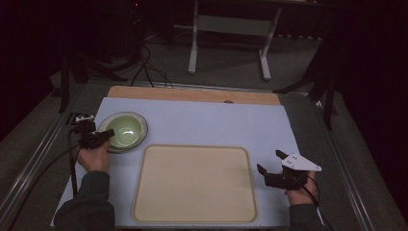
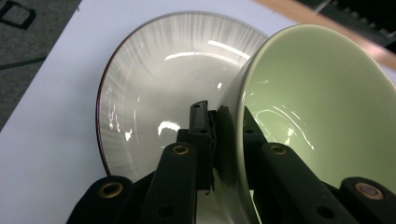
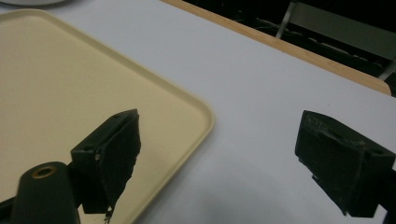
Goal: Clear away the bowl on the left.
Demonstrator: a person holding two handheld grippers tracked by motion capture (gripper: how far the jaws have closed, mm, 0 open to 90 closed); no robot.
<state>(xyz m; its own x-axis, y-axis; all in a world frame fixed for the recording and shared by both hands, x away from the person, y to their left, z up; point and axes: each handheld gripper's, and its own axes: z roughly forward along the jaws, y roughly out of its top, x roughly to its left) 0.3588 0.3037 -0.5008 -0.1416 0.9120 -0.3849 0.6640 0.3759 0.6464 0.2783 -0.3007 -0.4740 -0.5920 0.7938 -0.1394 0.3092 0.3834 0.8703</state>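
Note:
A pale green bowl (image 1: 126, 130) sits on a white ribbed plate (image 1: 140, 139) at the left of the white mat. My left gripper (image 1: 108, 134) is shut on the bowl's near-left rim; in the left gripper view one jaw is outside the bowl (image 2: 317, 102) and one inside, pinching its wall over the plate (image 2: 154, 84). My right gripper (image 1: 270, 162) stands open to the right of a beige tray (image 1: 192, 183), low over the mat, with nothing between its jaws. In the right gripper view my right gripper (image 3: 219, 154) hangs beside the tray's corner (image 3: 70, 84).
The mat (image 1: 216, 122) lies on a wooden tabletop whose far edge (image 1: 192, 94) shows behind it. Metal rails run along both sides of the table. Cables and a white stand (image 1: 231, 29) are on the floor beyond. A cable trails from the left gripper.

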